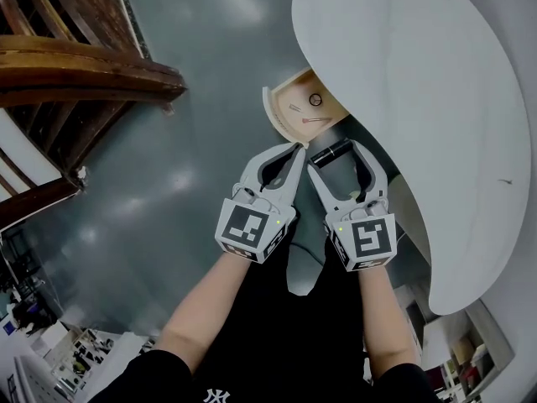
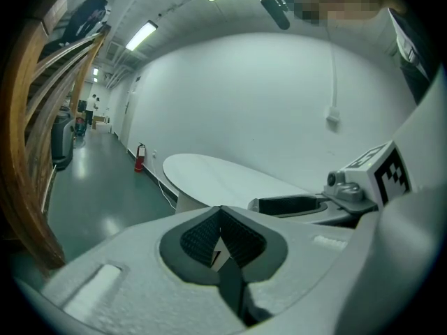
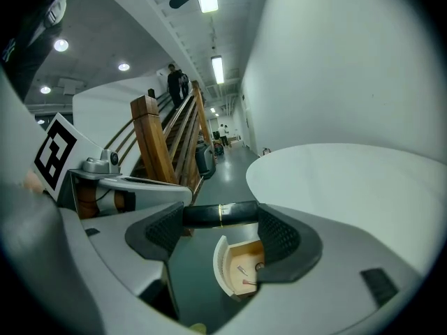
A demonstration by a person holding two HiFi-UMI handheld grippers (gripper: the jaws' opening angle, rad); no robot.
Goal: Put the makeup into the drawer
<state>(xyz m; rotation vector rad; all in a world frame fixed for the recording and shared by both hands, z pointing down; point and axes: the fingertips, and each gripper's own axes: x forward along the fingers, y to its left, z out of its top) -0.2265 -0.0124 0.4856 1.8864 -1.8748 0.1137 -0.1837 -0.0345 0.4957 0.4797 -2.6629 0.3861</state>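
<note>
The carrying step is in hand. The right tongs (image 1: 333,156) grip a black makeup tube (image 1: 337,149) that spans from 1 pad to the other, held in the air. The open drawer (image 1: 269,110) juts out from under the white counter (image 1: 403,82), just ahead of and below the tube, with a few small items inside. Next, I judge, the tube needs lowering over the drawer's bare floor before release. The left tongs (image 1: 295,151) are closed on nothing, close beside the right pair.
</note>
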